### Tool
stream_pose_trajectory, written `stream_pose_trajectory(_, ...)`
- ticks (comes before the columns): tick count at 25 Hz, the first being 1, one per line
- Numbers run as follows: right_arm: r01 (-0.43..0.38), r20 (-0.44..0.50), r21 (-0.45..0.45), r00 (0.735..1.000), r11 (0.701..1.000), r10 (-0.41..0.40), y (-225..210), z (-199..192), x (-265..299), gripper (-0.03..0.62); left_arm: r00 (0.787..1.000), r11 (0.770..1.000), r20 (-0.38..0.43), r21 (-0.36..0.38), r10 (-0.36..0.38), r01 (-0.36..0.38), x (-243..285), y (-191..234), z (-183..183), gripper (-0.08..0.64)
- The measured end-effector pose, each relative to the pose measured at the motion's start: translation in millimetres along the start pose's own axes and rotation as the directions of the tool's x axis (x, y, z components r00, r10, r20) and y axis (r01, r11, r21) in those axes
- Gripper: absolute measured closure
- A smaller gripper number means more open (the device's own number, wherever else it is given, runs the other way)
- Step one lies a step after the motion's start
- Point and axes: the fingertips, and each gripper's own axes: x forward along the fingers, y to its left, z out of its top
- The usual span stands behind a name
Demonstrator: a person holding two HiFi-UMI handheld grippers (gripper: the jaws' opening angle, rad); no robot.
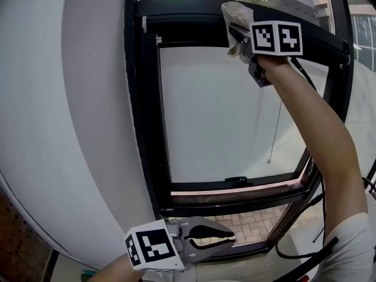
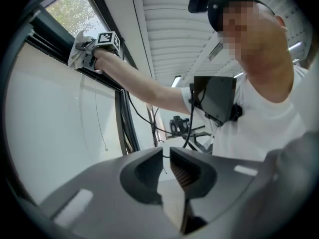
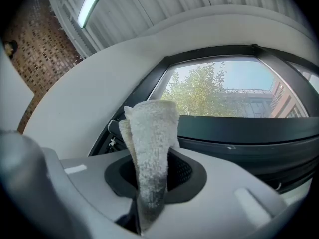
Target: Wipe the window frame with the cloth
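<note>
Cloth (image 1: 237, 12) in right tool (image 1: 238, 37) against black window frame (image 1: 150, 98) top.

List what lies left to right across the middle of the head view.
wall → frame upright → white panel → cord → forearm

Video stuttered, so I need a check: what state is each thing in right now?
cloth: folded, clamped, against the frame's top bar.
right claw: shut on cloth, raised to the top bar.
left claw: shut, empty, held low.
window frame: cloth at its top bar.
blind: lowered.
cord: hanging straight.
</note>
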Motion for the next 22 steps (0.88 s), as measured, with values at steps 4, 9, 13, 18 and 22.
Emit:
stream_pose_trajectory(4,-0.057,-0.002,-0.033,0.998,0.998,0.057,40,5,24,0.518,0.999,0.999,-0.004,-0.008,0.038,-0.038,-13,-1,-2,0.499)
stream_pose_trajectory(9,-0.117,-0.008,-0.068,0.993,0.991,0.117,83,12,51,0.518,0.996,0.996,-0.011,-0.017,0.083,-0.084,-27,-3,-5,0.499)
stream_pose_trajectory(13,-0.143,-0.029,-0.126,0.990,0.982,0.140,114,12,70,0.518,0.993,0.993,-0.015,-0.031,0.115,-0.115,-38,-6,-8,0.499)
stream_pose_trajectory(18,-0.157,-0.088,-0.256,0.986,0.954,0.139,145,2,89,0.518,0.990,0.989,-0.028,-0.042,0.140,-0.141,-48,-8,-13,0.499)
stream_pose_trajectory(22,-0.173,-0.158,-0.392,0.980,0.904,0.119,168,-18,103,0.518,0.987,0.986,-0.032,-0.049,0.155,-0.156,-52,-9,-18,0.499)
